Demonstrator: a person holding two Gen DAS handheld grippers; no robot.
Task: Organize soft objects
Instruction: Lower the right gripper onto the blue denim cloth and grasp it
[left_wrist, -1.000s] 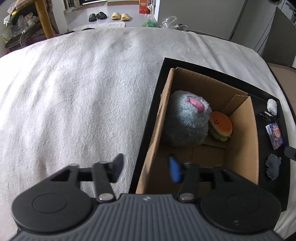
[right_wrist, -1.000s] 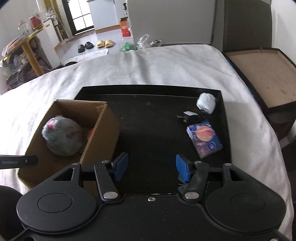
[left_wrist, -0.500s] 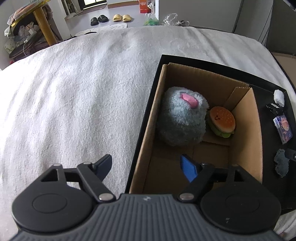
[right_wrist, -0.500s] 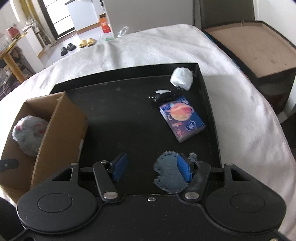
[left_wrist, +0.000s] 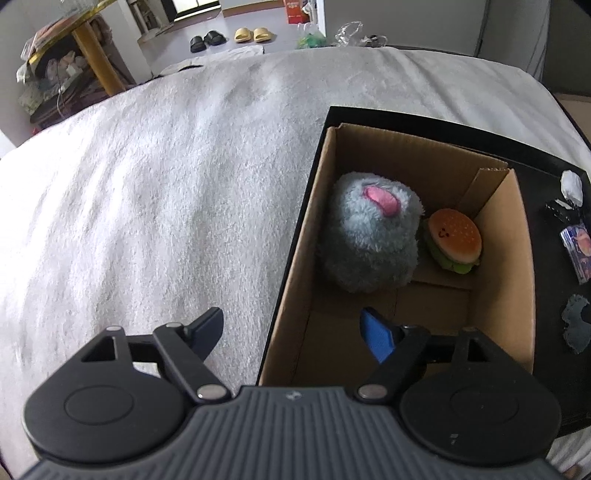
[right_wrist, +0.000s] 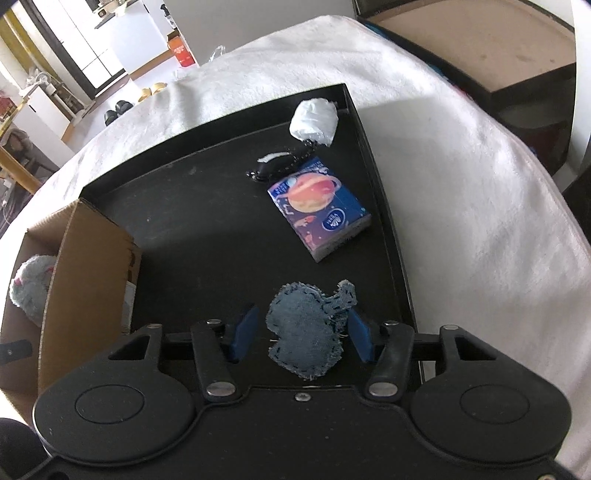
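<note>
A cardboard box stands on the left part of a black tray. Inside it lie a grey plush toy with a pink patch and a plush burger. A blue denim patch lies on the tray's near part; it also shows in the left wrist view. My right gripper is open, its blue pads on either side of the patch, not gripping it. My left gripper is open and empty, straddling the box's near left wall.
A tissue pack with a planet print, a small black item and a white wad lie on the tray's far right. The tray rests on a white fuzzy blanket. A brown box top stands beyond the bed.
My right gripper moved forward and right until the denim patch lies between its pads. My left gripper opened wider and drew back a little over the box's near edge.
</note>
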